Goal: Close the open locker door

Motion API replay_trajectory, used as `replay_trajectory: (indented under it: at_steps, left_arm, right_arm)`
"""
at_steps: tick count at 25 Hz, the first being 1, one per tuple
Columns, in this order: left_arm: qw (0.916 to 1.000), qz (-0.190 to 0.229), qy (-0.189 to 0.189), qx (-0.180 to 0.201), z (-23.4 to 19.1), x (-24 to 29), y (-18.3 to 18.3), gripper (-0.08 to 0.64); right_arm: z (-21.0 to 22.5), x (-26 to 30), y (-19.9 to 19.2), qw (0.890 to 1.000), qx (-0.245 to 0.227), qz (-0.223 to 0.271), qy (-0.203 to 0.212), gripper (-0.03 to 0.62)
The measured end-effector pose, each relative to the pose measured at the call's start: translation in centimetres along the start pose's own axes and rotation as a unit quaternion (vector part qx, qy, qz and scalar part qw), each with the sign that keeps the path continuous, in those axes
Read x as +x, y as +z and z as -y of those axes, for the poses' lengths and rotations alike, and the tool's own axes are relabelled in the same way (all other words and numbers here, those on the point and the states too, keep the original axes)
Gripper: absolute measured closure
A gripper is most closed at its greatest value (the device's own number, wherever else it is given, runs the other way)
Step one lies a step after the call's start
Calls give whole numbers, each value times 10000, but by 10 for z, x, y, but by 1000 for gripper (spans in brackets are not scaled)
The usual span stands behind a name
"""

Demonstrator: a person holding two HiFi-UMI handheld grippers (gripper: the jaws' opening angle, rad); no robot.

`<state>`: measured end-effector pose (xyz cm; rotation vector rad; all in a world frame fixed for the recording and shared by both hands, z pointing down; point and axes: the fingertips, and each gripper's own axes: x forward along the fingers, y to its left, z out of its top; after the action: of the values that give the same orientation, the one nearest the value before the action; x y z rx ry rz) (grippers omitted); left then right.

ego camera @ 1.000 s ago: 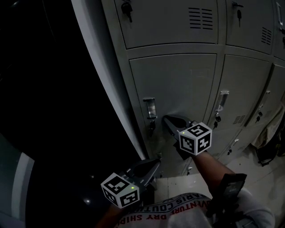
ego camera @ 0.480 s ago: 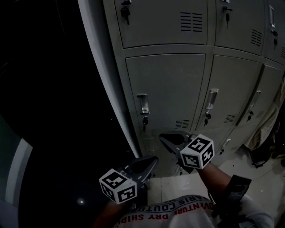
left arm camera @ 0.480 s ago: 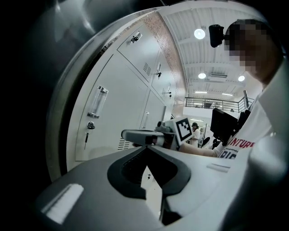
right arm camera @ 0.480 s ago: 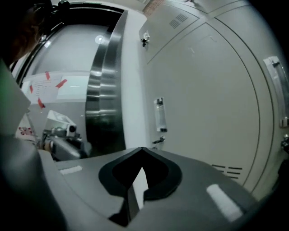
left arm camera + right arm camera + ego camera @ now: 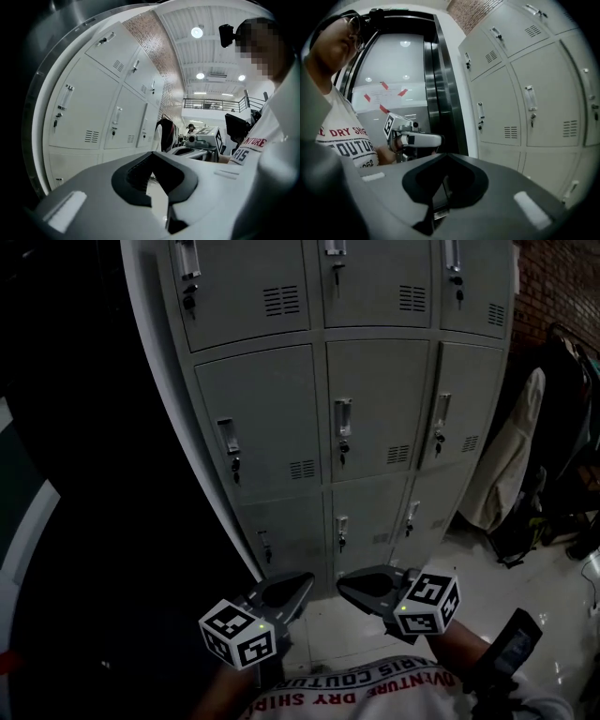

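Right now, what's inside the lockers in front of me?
Their contents are covered: every locker door in view is shut. Only handles and vent slots show on the fronts.

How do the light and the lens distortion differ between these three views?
Head view: dim and underexposed, its left side mostly black, the lockers bowing outward. Left gripper view: bright, with glare from the ceiling lamps, a strong fisheye curve and black corners. Right gripper view: also bright, with the lockers curved and a dark round border.
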<state>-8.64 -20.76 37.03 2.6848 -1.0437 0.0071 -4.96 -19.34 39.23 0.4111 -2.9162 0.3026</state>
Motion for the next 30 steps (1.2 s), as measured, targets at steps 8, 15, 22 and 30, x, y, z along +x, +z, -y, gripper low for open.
replay_trajectory:
  at_steps: [8,15,22,30]
  left_arm:
    - [9995,-229,-37,-207,190,-20,-97,555]
    - [9992,-370,-90,-116,285,-40,-119,555]
    - [9989,-405,-135,168,324,-54,-116,555]
    - [9990,-402,-127,147,322,-59,-107,555]
  right_arm:
    - [-122,-170,-93,9980,630,88,-34,600]
    - [-181,-238,-109,9957,874,322,-16,599]
    - [-209,-252,-108,9967,725,360,-11,599]
    - [-217,-244,-101,9968,689,399,54,599]
